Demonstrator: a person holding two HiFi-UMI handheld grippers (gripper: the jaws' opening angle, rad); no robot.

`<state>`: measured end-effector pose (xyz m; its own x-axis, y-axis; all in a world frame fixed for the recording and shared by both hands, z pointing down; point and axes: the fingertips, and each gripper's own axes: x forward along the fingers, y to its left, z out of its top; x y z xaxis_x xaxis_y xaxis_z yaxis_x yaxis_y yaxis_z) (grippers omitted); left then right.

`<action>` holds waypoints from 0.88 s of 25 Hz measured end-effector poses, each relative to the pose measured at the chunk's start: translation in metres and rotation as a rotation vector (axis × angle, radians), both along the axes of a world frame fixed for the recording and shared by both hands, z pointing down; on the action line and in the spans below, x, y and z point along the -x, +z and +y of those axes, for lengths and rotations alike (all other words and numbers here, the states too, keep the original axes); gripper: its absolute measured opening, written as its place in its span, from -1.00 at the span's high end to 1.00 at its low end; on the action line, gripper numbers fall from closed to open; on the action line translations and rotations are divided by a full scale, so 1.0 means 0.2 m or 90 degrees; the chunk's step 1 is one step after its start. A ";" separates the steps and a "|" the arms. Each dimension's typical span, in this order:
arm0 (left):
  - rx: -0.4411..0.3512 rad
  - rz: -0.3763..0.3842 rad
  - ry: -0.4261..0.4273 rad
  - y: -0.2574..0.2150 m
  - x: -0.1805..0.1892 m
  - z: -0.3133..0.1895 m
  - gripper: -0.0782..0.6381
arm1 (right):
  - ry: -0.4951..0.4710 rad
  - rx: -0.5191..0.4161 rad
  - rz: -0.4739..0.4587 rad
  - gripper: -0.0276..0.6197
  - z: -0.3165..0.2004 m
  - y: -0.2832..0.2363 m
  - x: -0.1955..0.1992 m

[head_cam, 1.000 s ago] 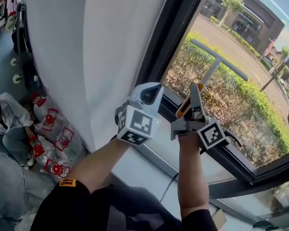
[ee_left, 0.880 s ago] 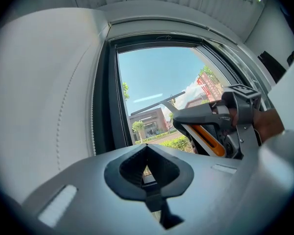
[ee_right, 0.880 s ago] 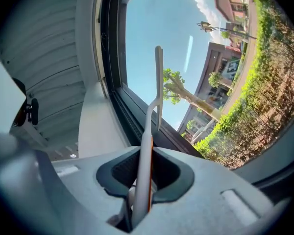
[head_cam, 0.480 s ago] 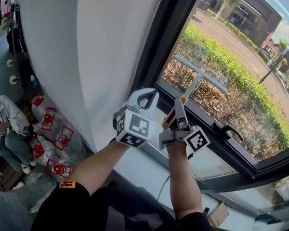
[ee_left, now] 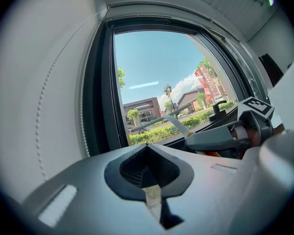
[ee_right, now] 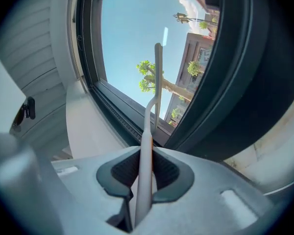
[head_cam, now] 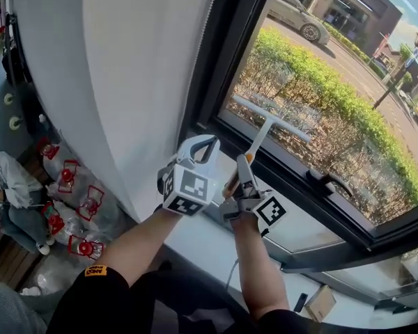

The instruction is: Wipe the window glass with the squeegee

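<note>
Head view shows the squeegee (head_cam: 267,123) with its blade lying across the lower part of the window glass (head_cam: 334,82), near the bottom of the dark frame (head_cam: 226,40). Its handle slants down into the right gripper (head_cam: 242,171), whose jaws are clamped on it, as the right gripper view confirms. Just beside it on the left, the left gripper (head_cam: 198,148) has its jaws closed on nothing. A white blind (head_cam: 125,68) hangs left of the frame, and the pale sill (head_cam: 195,239) runs below.
</note>
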<state>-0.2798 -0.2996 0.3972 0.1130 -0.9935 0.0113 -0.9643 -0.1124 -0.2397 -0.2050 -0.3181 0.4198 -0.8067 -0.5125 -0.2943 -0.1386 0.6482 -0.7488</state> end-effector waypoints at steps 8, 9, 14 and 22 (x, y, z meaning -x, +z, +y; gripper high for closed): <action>0.019 0.004 0.000 0.06 -0.03 -0.02 0.74 | -0.017 0.039 0.009 0.77 0.02 0.15 -0.01; 0.021 0.005 0.000 0.07 -0.03 -0.02 0.74 | -0.018 0.039 0.010 0.77 0.03 0.15 -0.01; 0.020 0.007 0.008 0.05 -0.07 -0.04 0.74 | -0.021 0.018 0.021 0.77 0.07 0.10 -0.05; -0.042 0.018 0.030 -0.19 -0.20 -0.08 0.74 | -0.026 -0.130 0.023 0.77 0.12 -0.33 -0.18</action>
